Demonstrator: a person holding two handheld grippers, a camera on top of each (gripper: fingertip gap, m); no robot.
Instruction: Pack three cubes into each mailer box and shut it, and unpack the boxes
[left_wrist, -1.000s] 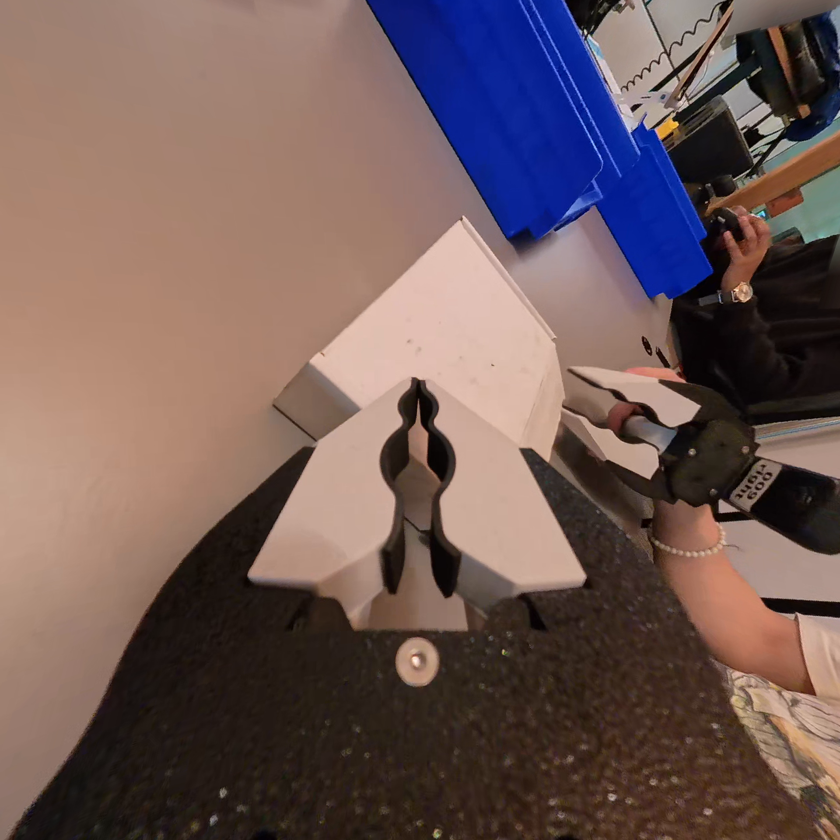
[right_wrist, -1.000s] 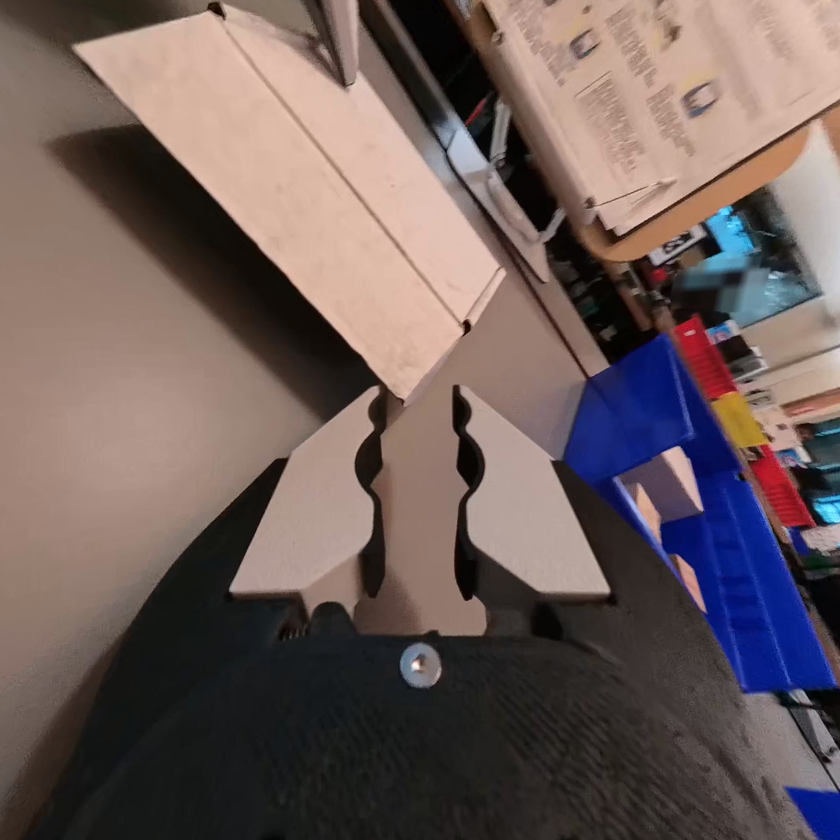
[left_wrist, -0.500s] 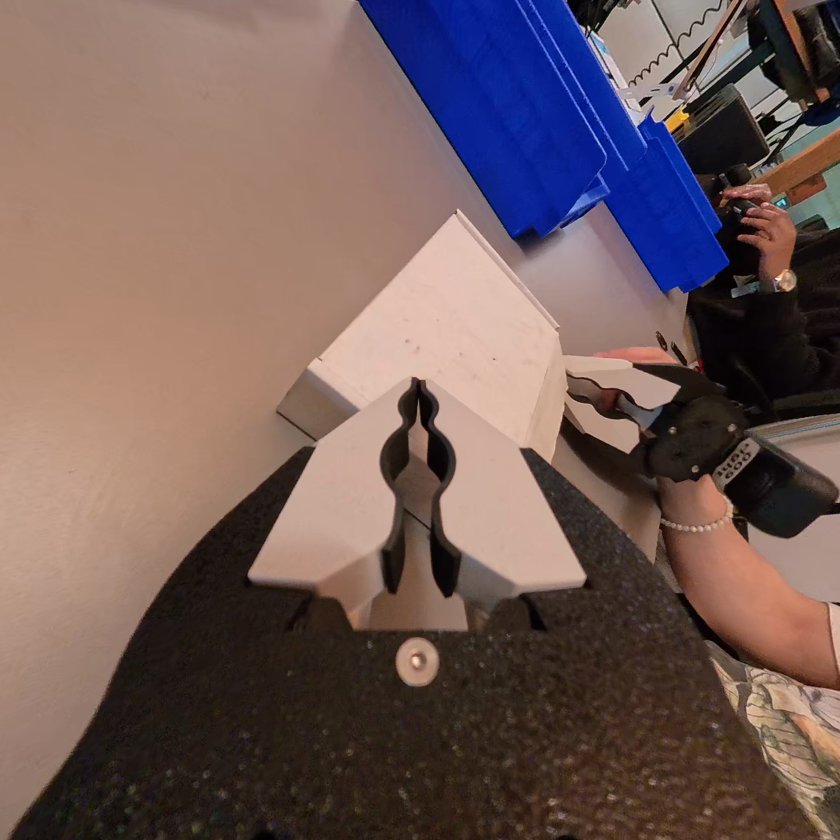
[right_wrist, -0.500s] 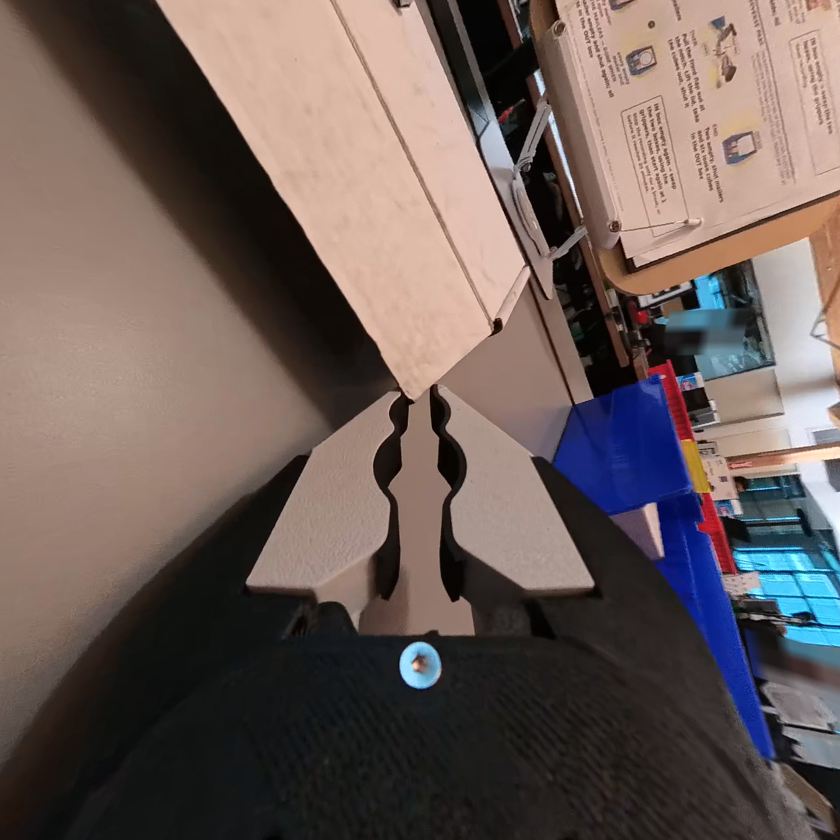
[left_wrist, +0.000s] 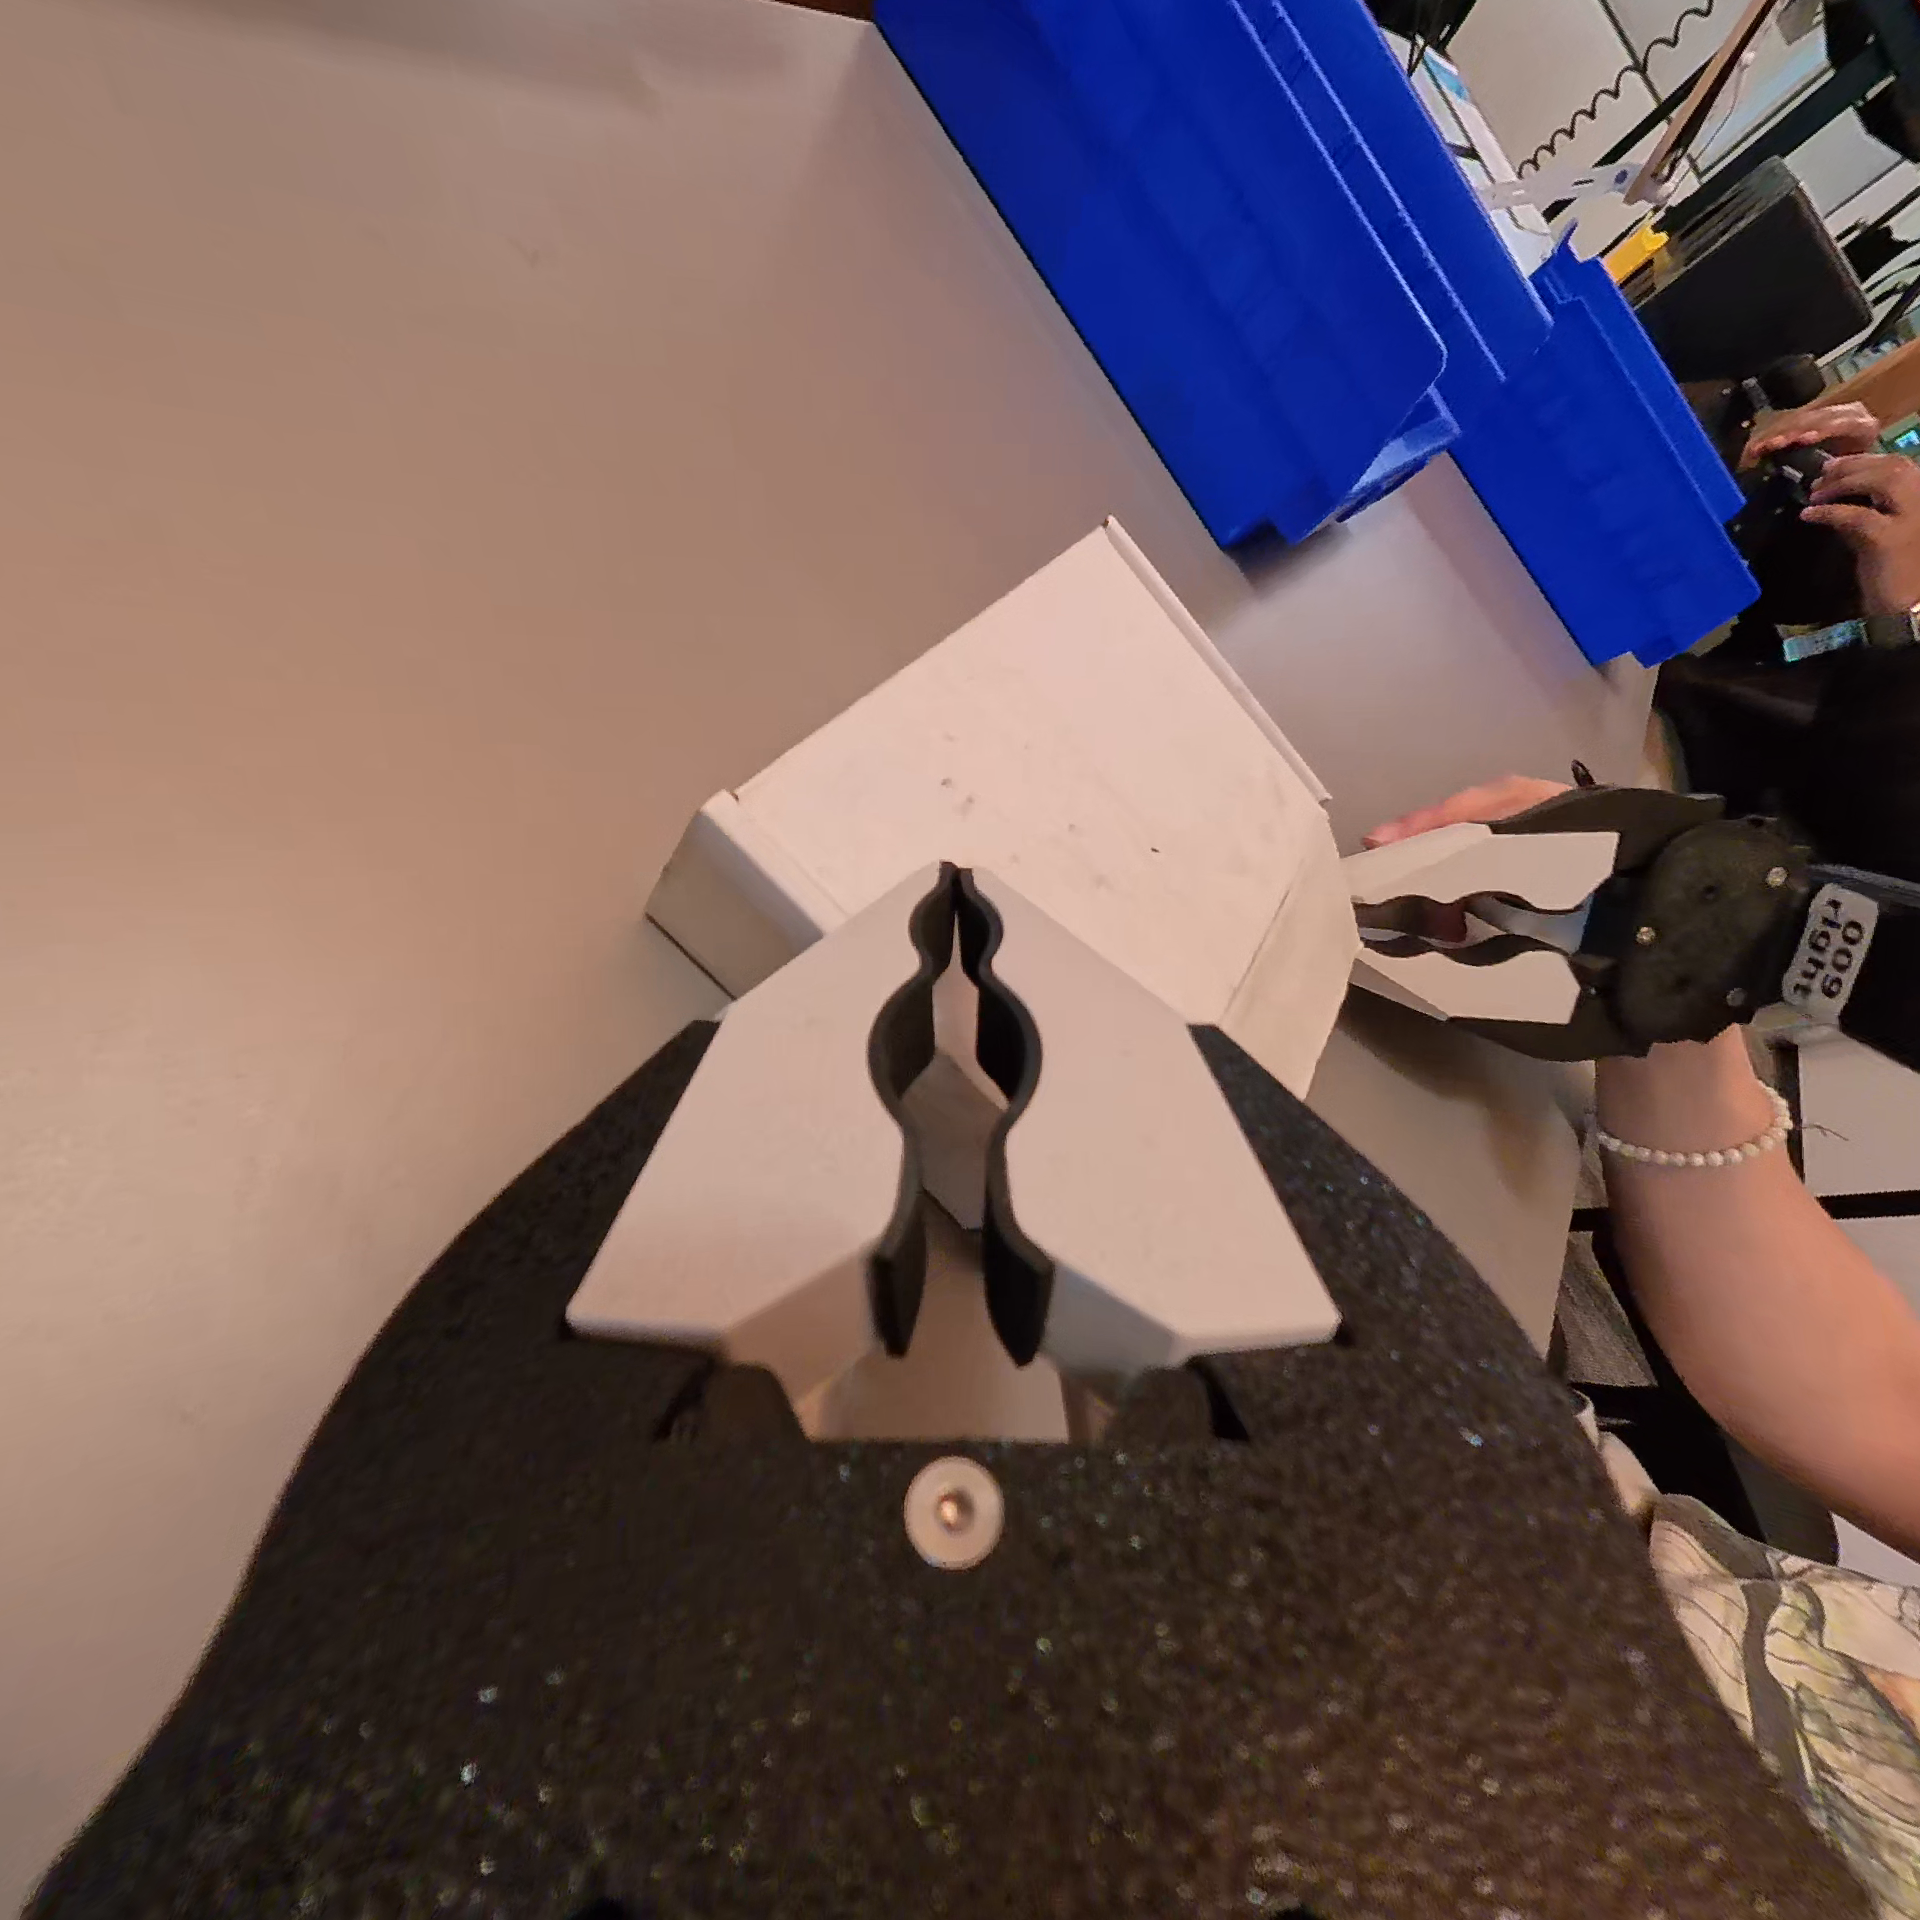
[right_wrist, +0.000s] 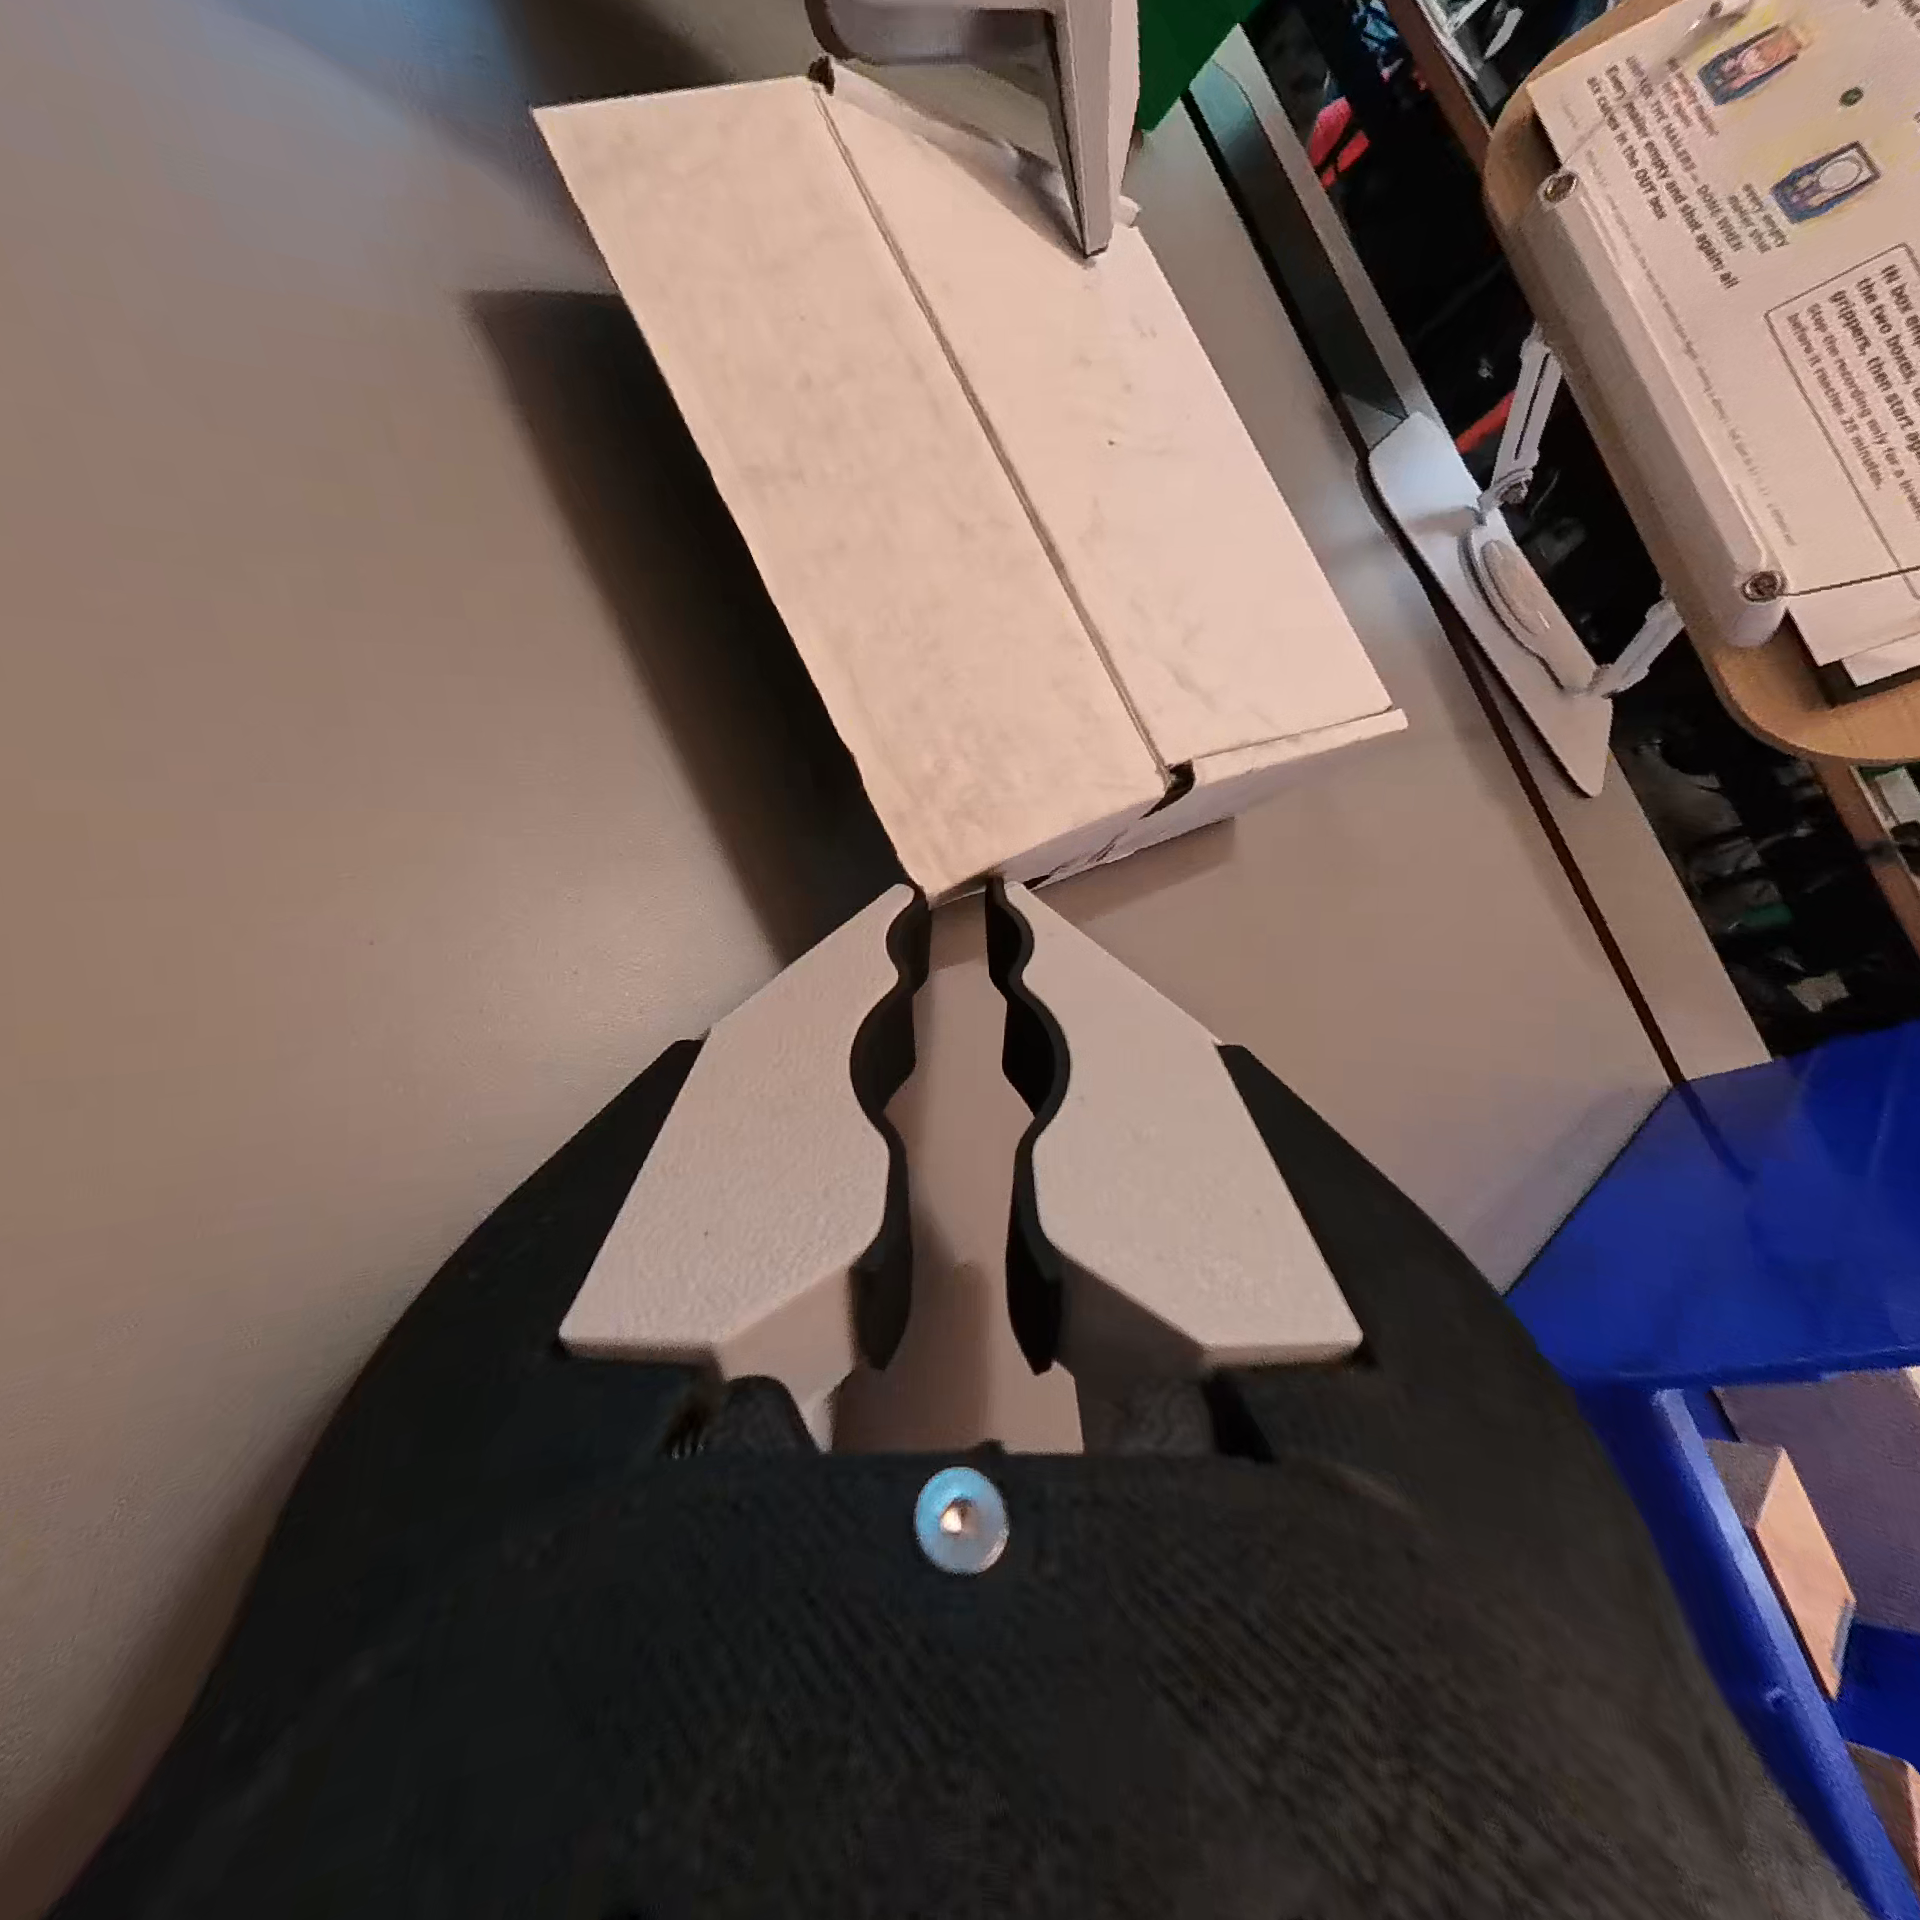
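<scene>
A white mailer box (left_wrist: 1039, 748) lies closed on the grey table; it also shows in the right wrist view (right_wrist: 883, 468). My left gripper (left_wrist: 956, 878) is shut and empty, its tips on the box's top face. One of its fingers (right_wrist: 1081, 125) shows at the box's far end. My right gripper (right_wrist: 954, 899) has its jaws a narrow gap apart, pinching the near corner of the box's lid panel. In the left wrist view it (left_wrist: 1356, 920) sits at the box's right end. Wooden cubes (right_wrist: 1782, 1558) lie in a blue bin (right_wrist: 1766, 1247).
Two blue bins (left_wrist: 1247, 260) (left_wrist: 1621, 468) stand on the table behind the box. Another person's hands (left_wrist: 1829, 457) are at the far right. A board with printed sheets (right_wrist: 1714, 364) and a white stand base (right_wrist: 1507, 603) lie past the table edge.
My right gripper has narrowed its jaws onto the box's lid corner, and the box has swung with it. My left gripper has stayed shut on the box top.
</scene>
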